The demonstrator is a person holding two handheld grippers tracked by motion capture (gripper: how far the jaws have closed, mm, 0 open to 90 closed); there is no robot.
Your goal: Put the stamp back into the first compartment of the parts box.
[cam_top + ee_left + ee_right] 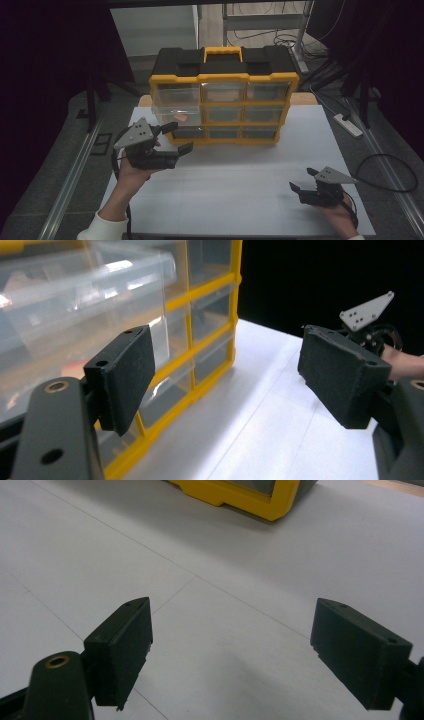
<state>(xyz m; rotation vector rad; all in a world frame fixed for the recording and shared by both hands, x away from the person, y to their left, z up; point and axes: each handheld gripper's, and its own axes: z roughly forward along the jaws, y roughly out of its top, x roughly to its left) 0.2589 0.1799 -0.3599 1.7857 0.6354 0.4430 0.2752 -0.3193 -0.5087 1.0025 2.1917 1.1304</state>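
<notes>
- Two tools are at work over the white worktop: the left tool is up at the near-left corner of the yellow-and-black drawer organizer, while the right tool rests low at the near right, well apart from it.
- Left tool: jaws spread wide with nothing between them, beside a clear drawer that juts out of the left column; something small and orange lies inside it.
- Right tool: jaws also wide apart and empty, pointing across bare worktop toward the organizer's near corner.
- Step in hand, as I judge it: closing in on the protruding drawer, either to push it home or to draw it further out.
- Next move calls for squaring the left jaws to the drawer front before closing or pressing.
- Room: ample open worktop near and right of the organizer; the left edge lies close by the left hand, so little margin there.
</notes>
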